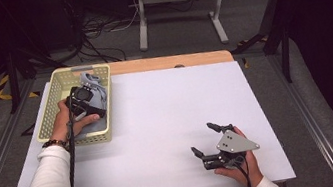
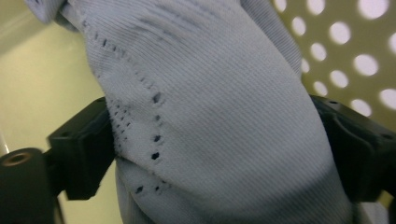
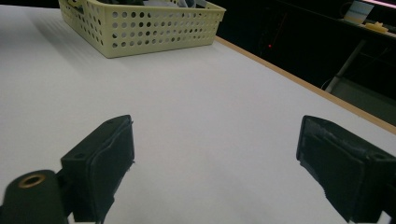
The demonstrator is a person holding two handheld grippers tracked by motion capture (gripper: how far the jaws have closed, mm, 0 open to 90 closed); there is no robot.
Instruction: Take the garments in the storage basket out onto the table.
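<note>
One pale grey cloth (image 2: 210,116) is being gripped between the left gripper (image 1: 85,97) fingers inside the yellow basket (image 1: 51,112) — the right gripper (image 1: 210,142), fingers spread, is being rested well apart on the table (image 1: 159,125).

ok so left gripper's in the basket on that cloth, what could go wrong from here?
1. The left gripper pinches a thick bunched fold of the pale blue knit cloth; the cloth could slip out or come up unevenly when lifted.
2. The cloth sits inside the yellow perforated basket, a light-looking one; trailing fabric might snag the rim and drag or tip it.
3. The right gripper rests open on the white table, far from the basket, so nothing steadies it.
</note>
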